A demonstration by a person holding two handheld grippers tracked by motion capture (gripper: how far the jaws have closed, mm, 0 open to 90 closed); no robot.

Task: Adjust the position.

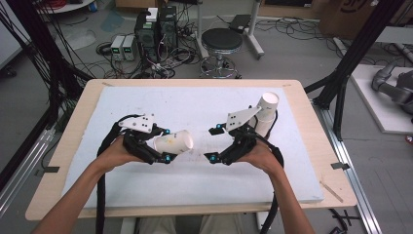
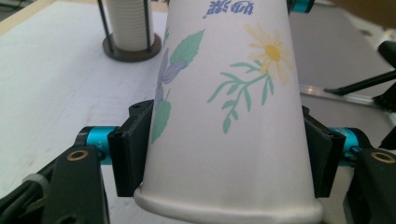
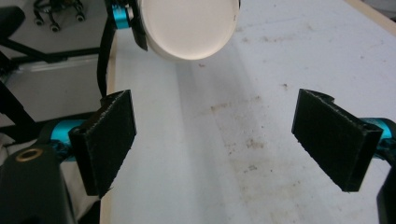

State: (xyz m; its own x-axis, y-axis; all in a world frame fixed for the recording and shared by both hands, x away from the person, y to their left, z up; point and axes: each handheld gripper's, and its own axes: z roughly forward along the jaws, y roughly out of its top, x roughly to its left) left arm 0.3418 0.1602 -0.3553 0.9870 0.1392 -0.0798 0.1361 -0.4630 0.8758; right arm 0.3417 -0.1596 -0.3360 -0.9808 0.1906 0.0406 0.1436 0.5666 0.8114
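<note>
A white paper cup point(image 1: 174, 142) with a flower print lies sideways in my left gripper point(image 1: 167, 145), its bottom turned toward the right gripper. In the left gripper view both black pads press the cup point(image 2: 224, 107) near its rim, so the left gripper point(image 2: 224, 161) is shut on it. My right gripper point(image 1: 214, 143) faces the cup's bottom a short way off, jaws wide apart. In the right gripper view the right gripper point(image 3: 222, 140) is open over bare board, and the cup's round bottom point(image 3: 189, 25) hangs ahead. A stack of cups point(image 1: 267, 111) stands in a wire holder behind the right hand.
A white foam board point(image 1: 195, 180) covers the wooden table point(image 1: 73, 146). The cup stack point(image 2: 130, 25) sits on a dark round base. Beyond the table's far edge are a stool point(image 1: 221, 41), computer boxes point(image 1: 156, 29) and floor cables.
</note>
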